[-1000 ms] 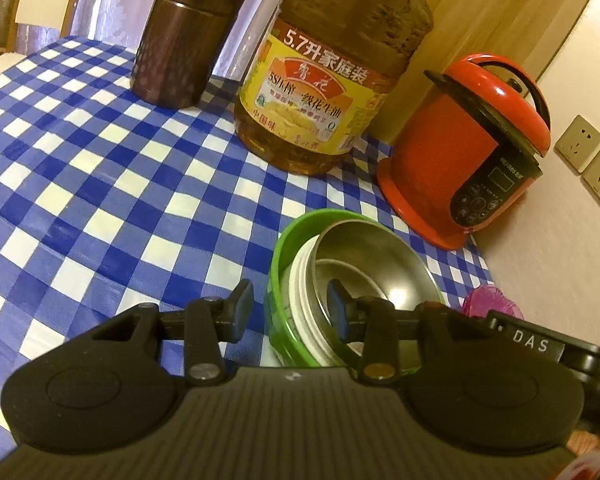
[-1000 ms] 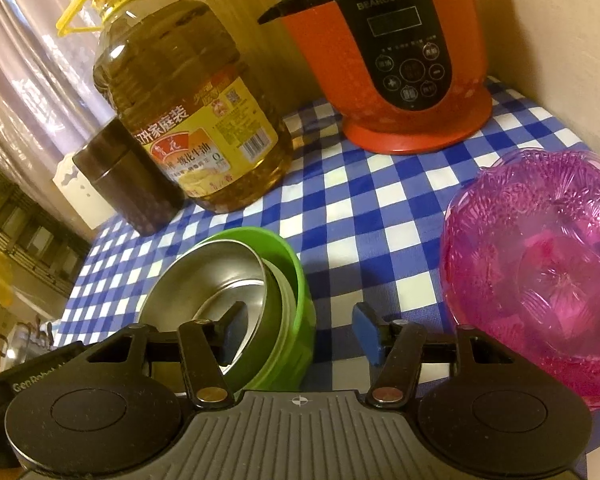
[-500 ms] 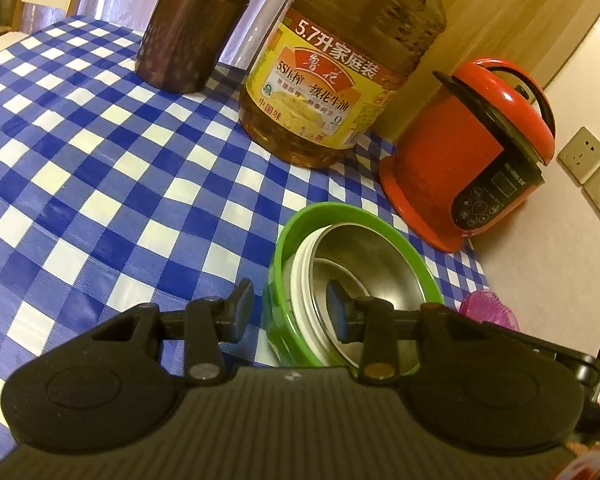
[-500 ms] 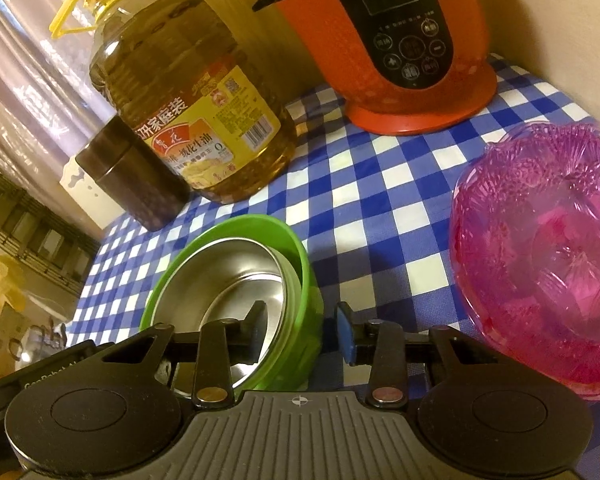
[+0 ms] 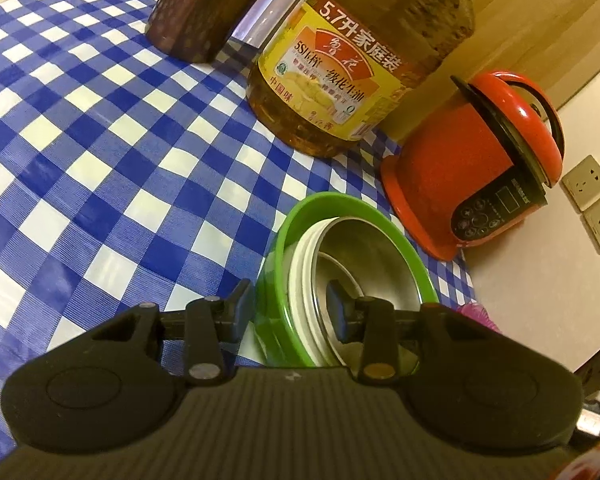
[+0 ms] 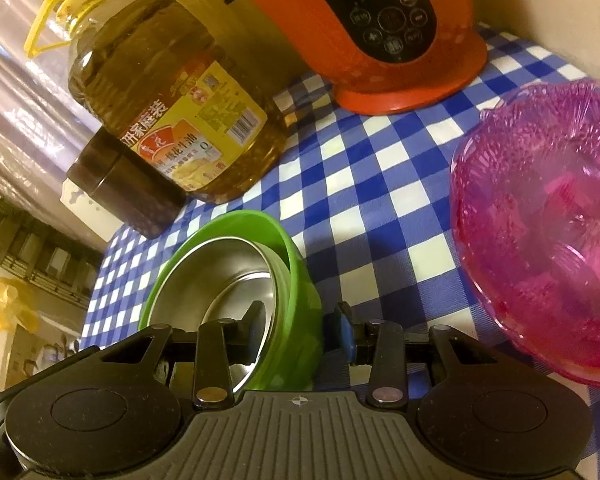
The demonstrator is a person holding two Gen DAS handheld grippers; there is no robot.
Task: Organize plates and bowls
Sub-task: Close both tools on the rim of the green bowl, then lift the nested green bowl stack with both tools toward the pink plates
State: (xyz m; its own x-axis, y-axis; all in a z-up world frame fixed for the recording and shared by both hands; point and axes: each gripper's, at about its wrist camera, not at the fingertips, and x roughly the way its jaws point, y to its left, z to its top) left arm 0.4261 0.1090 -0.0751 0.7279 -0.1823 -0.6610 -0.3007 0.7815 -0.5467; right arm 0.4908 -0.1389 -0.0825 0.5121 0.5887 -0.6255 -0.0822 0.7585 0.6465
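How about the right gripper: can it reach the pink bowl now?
Likely not yet: the right gripper is clamped on the green bowl rim. Once released, the pink bowl sits close by with only bare tablecloth between.

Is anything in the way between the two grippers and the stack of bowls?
No. Each gripper already straddles the green bowl's wall, the left gripper and the right gripper on opposite sides of the green bowl, one finger inside, one outside. The pink bowl sits apart.
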